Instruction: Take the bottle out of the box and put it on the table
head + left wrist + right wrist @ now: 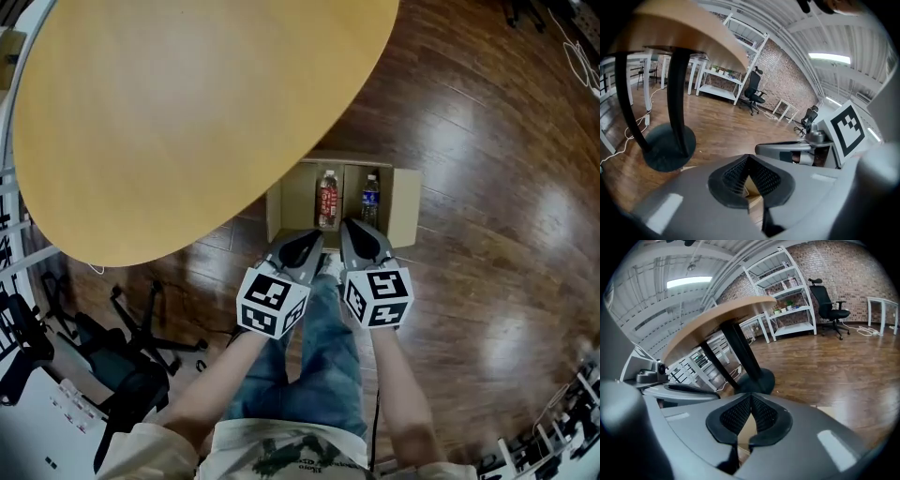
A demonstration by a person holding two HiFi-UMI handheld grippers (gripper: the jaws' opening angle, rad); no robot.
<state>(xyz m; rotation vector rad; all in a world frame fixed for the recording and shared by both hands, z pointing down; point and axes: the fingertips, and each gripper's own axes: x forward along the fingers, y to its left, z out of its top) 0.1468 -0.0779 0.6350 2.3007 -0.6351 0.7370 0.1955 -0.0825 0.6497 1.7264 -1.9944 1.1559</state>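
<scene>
Cardboard box (405,202) holds two bottles (327,199) (370,202), side by side.

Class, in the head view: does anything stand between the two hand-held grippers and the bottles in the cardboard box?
Nothing visible does. The brown cardboard box is open on top, its red-labelled plastic bottle and blue-labelled plastic bottle uncovered, just beyond the shut left hand-held gripper and right hand-held gripper.

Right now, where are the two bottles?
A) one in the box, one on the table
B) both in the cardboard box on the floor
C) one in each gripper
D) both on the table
B: the red-labelled bottle and the blue-labelled bottle both sit in the cardboard box on the floor, and the left gripper and right gripper are shut on nothing.
</scene>
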